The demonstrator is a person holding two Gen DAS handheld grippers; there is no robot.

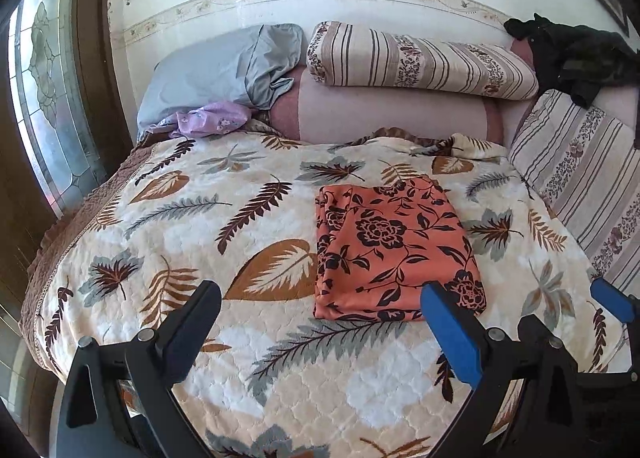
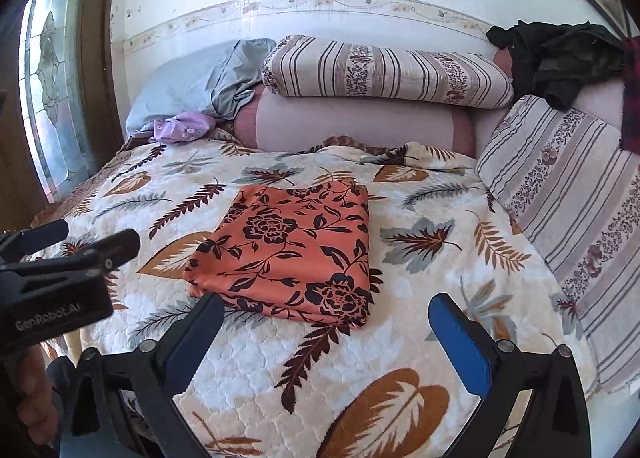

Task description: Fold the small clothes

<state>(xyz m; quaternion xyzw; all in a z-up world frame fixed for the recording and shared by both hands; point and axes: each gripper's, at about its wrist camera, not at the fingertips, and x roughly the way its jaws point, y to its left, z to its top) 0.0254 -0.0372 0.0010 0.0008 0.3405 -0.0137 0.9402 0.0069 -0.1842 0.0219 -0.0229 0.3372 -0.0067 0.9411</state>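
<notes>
An orange floral garment (image 1: pixel 394 250), folded into a neat rectangle, is lying flat on the leaf-patterned quilt (image 1: pixel 180 226) covering the bed, toward the middle and a little to the right in the left wrist view. The left gripper (image 1: pixel 322 318) is hovering just short of the garment's near edge, its jaws standing wide apart and holding nothing. The right gripper (image 2: pixel 326 322) is doing likewise (blue pads facing inward), its jaws spread apart over the quilt beside the near edge. Striped pillows (image 2: pixel 384 70) are resting against the wall behind.
</notes>
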